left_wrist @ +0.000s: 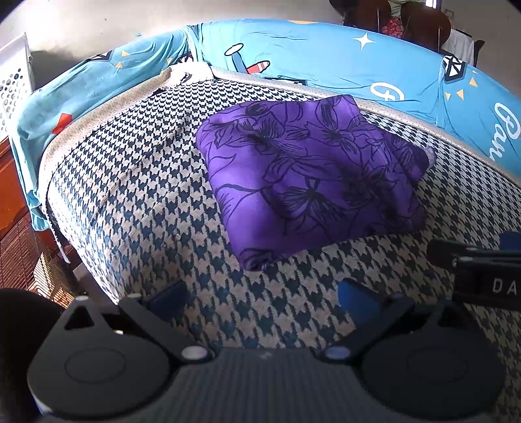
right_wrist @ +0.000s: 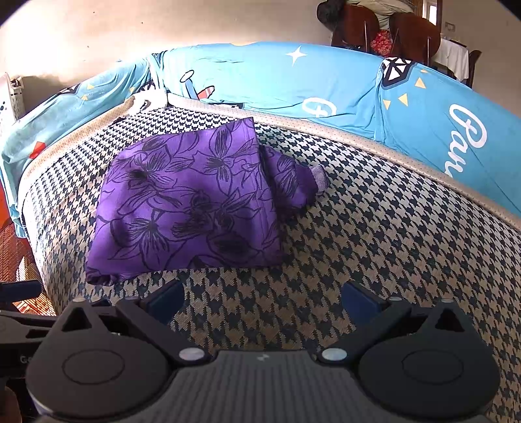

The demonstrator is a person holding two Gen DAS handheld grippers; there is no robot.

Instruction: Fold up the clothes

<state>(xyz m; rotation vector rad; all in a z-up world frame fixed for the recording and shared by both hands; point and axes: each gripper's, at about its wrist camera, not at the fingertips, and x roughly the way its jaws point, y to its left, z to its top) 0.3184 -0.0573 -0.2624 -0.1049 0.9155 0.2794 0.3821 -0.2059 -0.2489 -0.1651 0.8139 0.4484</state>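
Note:
A purple garment with a dark flower print (left_wrist: 312,172) lies folded into a rough rectangle on the houndstooth mattress (left_wrist: 136,201). In the right wrist view the same garment (right_wrist: 189,205) shows a sleeve with a pale cuff (right_wrist: 317,177) sticking out to the right. My left gripper (left_wrist: 263,296) is open, hovering over the mattress just short of the garment's near edge, with nothing between its blue pads. My right gripper (right_wrist: 263,297) is open too, empty, near the garment's front edge. Part of the right gripper's body (left_wrist: 482,273) shows at the left view's right edge.
A blue printed sheet (left_wrist: 325,55) is bunched along the mattress's far and left sides. A white perforated basket (left_wrist: 13,84) stands at the far left by the wall. Wooden chairs (right_wrist: 384,29) stand at the back right. The floor drops off left of the mattress (left_wrist: 32,253).

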